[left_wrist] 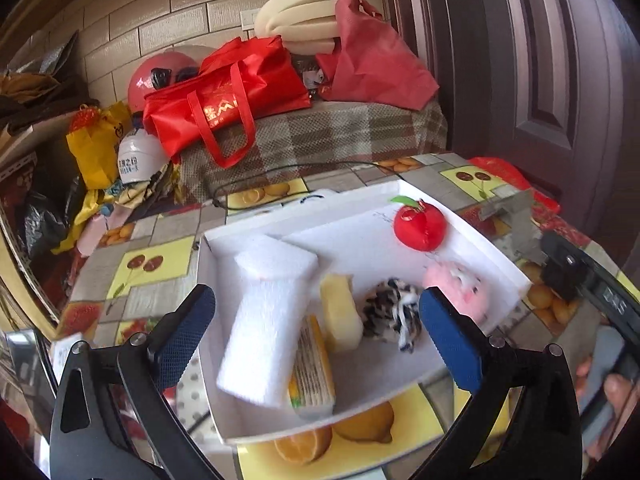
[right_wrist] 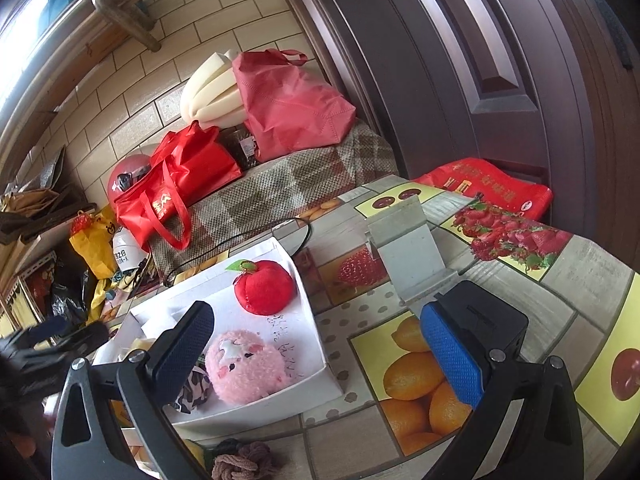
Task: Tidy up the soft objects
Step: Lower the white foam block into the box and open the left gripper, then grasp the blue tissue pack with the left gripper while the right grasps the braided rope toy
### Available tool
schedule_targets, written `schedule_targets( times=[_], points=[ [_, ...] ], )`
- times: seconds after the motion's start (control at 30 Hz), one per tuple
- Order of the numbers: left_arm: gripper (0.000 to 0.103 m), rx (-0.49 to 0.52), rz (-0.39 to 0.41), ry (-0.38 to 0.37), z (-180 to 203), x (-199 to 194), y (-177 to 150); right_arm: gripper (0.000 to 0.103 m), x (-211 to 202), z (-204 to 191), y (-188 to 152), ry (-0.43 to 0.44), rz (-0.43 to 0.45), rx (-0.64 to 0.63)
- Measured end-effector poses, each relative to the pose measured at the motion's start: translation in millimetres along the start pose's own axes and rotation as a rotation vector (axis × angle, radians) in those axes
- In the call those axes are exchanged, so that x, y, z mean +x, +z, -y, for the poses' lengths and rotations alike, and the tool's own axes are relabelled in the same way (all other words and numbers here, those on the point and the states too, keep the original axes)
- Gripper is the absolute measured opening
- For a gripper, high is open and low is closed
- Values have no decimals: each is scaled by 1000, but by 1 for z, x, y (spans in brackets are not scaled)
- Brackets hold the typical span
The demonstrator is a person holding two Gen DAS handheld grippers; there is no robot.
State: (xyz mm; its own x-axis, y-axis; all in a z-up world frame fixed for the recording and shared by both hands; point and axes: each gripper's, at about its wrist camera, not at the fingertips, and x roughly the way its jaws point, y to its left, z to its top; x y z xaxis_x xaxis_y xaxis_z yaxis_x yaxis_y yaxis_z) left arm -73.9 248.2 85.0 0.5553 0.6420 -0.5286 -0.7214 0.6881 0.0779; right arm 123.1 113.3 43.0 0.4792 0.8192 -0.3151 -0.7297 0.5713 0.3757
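Observation:
A white tray (left_wrist: 352, 240) on the fruit-print table holds a white foam block (left_wrist: 268, 320), a pale yellow sponge (left_wrist: 340, 312), a striped yellow sponge (left_wrist: 314, 376), a black-and-white scrunchie (left_wrist: 394, 316), a pink plush (left_wrist: 460, 288) and a red plush apple (left_wrist: 420, 226). My left gripper (left_wrist: 316, 300) stands wide open over the tray's near half. The foam block lies blurred between its fingers, touched by neither pad. My right gripper (right_wrist: 316, 316) is open and empty, above the tray's right wall (right_wrist: 316, 344), near the pink plush (right_wrist: 248, 368) and apple (right_wrist: 266, 286).
A brown knitted piece (right_wrist: 244, 464) lies on the table in front of the tray. A grey stand (right_wrist: 412, 248) and a black box (right_wrist: 480, 312) sit right of the tray, a red bag (right_wrist: 488, 188) behind. A black cable (left_wrist: 280, 172) runs along the far edge.

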Motion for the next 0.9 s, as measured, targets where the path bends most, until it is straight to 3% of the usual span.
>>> schedule_targets(
  times=[0.27, 0.4, 0.53, 0.67, 0.8, 0.9],
  points=[
    [103, -66, -120, -257, 13, -50, -80, 103, 0, 15, -1, -10, -26, 81],
    [103, 8, -185, -351, 51, -55, -96, 103, -3, 23, -3, -15, -41, 116],
    [103, 135, -200, -321, 88, -47, -100, 103, -7, 26, -6, -15, -48, 127],
    [102, 146, -265, -290, 91, -25, -99, 103, -12, 25, -7, -10, -55, 120],
    [76, 116, -301, -269, 70, -20, -106, 103, -19, 21, -13, 18, -104, 88],
    [76, 119, -289, -239, 47, -24, -111, 103, -24, 14, -23, 49, -198, 30]
  ],
)
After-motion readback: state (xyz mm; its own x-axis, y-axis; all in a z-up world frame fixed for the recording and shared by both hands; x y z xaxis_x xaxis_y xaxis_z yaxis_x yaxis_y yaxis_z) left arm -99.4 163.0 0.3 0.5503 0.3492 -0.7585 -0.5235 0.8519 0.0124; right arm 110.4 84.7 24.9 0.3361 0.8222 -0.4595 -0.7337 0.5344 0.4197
